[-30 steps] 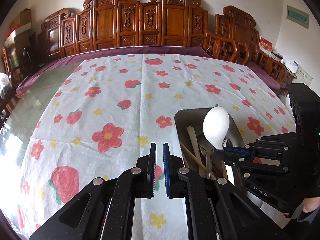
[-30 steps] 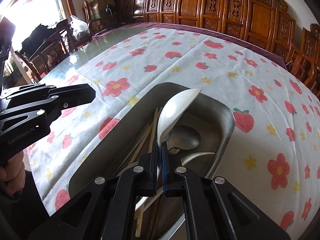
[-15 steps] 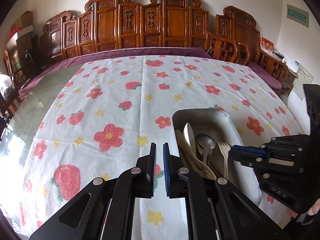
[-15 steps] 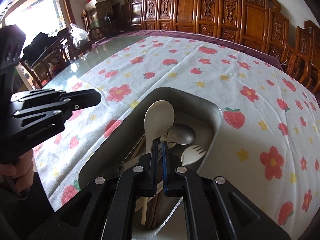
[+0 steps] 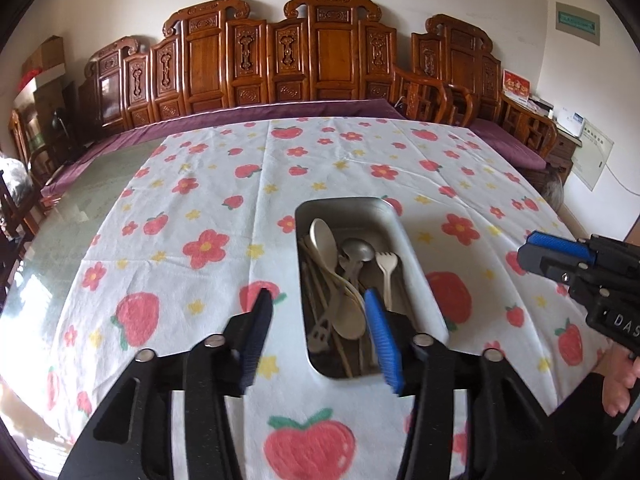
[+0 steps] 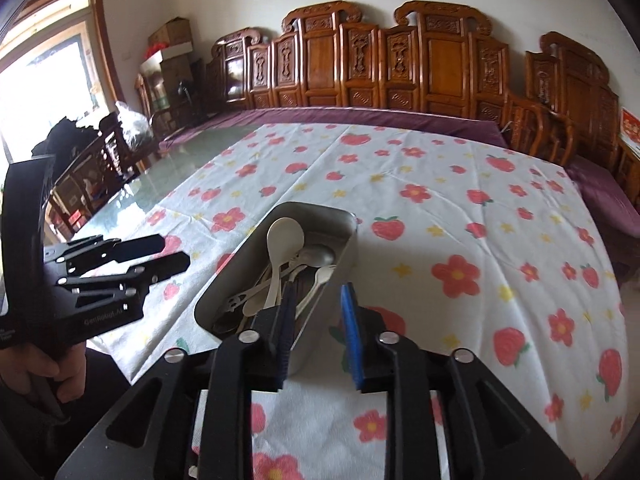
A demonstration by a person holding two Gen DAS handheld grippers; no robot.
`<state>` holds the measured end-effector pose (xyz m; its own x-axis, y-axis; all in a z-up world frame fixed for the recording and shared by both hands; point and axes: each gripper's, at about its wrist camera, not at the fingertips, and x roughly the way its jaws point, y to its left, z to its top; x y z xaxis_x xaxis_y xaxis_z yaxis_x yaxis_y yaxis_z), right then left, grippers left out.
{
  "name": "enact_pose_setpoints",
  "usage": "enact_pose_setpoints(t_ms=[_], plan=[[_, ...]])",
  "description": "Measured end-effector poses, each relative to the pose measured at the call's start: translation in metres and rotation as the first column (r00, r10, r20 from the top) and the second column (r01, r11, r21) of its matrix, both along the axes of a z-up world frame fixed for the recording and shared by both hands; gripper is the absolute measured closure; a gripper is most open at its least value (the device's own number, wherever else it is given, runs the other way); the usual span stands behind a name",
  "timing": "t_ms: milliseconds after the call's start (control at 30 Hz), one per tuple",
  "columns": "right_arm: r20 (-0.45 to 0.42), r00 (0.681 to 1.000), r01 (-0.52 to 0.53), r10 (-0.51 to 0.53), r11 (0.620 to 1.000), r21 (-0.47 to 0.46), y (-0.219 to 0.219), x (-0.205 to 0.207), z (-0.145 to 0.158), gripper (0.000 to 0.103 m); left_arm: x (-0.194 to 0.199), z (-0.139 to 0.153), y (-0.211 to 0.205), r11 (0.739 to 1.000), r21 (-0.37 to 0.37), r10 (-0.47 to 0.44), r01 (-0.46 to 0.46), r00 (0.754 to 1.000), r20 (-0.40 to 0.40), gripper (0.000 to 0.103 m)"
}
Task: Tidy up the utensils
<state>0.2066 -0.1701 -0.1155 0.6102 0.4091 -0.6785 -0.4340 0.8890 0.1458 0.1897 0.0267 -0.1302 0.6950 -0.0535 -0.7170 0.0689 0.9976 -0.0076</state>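
A metal tray (image 5: 412,248) sits on the flowered tablecloth and holds a white spoon (image 5: 324,236), a metal spoon (image 5: 357,249), a white fork (image 5: 386,261) and wooden chopsticks (image 5: 316,280). My left gripper (image 5: 317,293) hovers above the tray's near left corner; its jaws are opening with nothing gripped. My right gripper (image 6: 319,289) hangs over the near end of the tray (image 6: 348,232), jaws also opening and empty. The white spoon (image 6: 285,234) lies inside, apart from both. Each gripper shows in the other's view: right gripper (image 5: 528,254), left gripper (image 6: 174,253).
Carved wooden chairs (image 5: 320,60) line the far side behind a purple cloth edge (image 5: 240,116). Bare glass tabletop (image 6: 132,200) shows left of the tablecloth (image 5: 340,168), with more chairs (image 6: 92,160) beside it. A person's hand (image 6: 44,368) holds the left gripper.
The right gripper let go of the white spoon, which now lies in the tray. Both grippers drew back and up from the tray, and both went from shut to open.
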Motion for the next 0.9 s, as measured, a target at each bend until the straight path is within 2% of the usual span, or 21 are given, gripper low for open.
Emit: enact_pose_setpoints(t_ms=[33,133,200,300,400,567,733,900], plan=[[0.006,1.000,0.013,-0.013,1.000,0.004,-0.005,-0.006,0.003,0.064,-0.008,0.004,-0.004,1.000,0.008,0.000,0.000,1.000,0.004,0.039],[0.023,0.998,0.051,-0.051,0.999,0.014,-0.019,-0.024,0.012,0.041,-0.026,0.014,-0.015,1.000,0.016,-0.013,0.012,1.000,0.015,0.023],[0.050,0.994,0.099,-0.099,0.995,0.006,-0.031,-0.039,0.020,0.021,-0.038,0.021,-0.022,1.000,0.015,-0.022,0.022,0.999,0.025,0.016],[0.089,0.983,0.161,-0.161,0.987,0.005,-0.047,-0.057,0.034,0.007,-0.052,0.032,-0.032,0.999,0.023,-0.030,0.030,0.999,0.040,0.011],[0.131,0.970,0.206,-0.207,0.978,0.018,-0.060,-0.073,0.053,0.003,-0.065,0.050,-0.038,0.999,0.021,-0.029,0.027,0.997,0.073,0.008],[0.230,0.941,0.246,-0.250,0.968,0.047,-0.074,-0.104,0.095,0.003,-0.089,0.087,-0.043,1.000,-0.004,-0.022,0.023,0.989,0.147,0.008],[0.339,0.902,0.262,-0.267,0.963,0.060,-0.077,-0.133,0.131,0.003,-0.124,0.128,-0.049,1.000,-0.001,-0.002,0.002,0.966,0.259,0.008],[0.383,0.883,0.267,-0.271,0.962,0.064,-0.079,-0.153,0.143,0.003,-0.145,0.153,-0.054,1.000,0.003,0.006,-0.007,0.948,0.318,0.008]])
